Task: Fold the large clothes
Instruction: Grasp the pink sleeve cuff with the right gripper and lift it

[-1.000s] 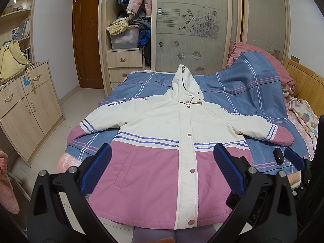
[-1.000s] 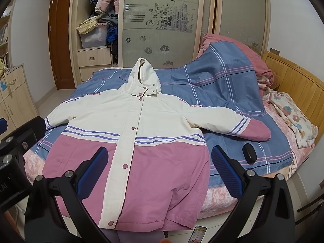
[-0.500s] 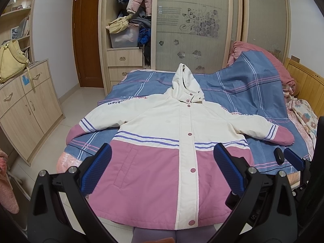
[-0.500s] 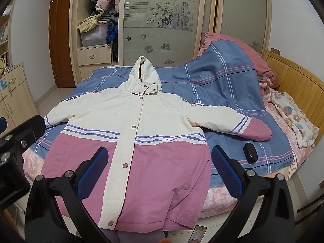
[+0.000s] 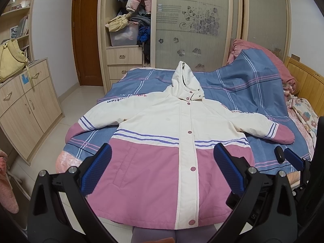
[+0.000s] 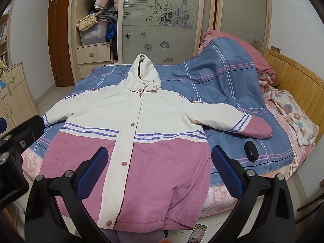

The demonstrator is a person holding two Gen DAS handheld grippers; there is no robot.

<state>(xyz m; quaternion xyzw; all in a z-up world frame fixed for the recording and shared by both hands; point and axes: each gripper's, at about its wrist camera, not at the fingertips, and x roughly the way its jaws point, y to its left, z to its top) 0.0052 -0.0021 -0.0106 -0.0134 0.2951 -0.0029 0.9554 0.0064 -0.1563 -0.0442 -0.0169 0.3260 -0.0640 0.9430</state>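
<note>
Both grippers, left and right, gape empty above jacket; bin perhaps holds cloth.

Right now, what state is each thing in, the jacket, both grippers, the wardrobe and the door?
jacket: spread flat on the bed, snapped shut, unfolded, sleeves out.
left gripper: open, holding nothing.
right gripper: open, holding nothing.
wardrobe: left section open, clothes visible.
door: shut.

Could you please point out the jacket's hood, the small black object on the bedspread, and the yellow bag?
hood [image 6: 141, 70]: right wrist view, on its cream outer fabric.
small black object [image 6: 251, 148]: right wrist view, on its top surface.
yellow bag [image 5: 10, 60]: left wrist view, on its body, atop the cabinet.
</note>
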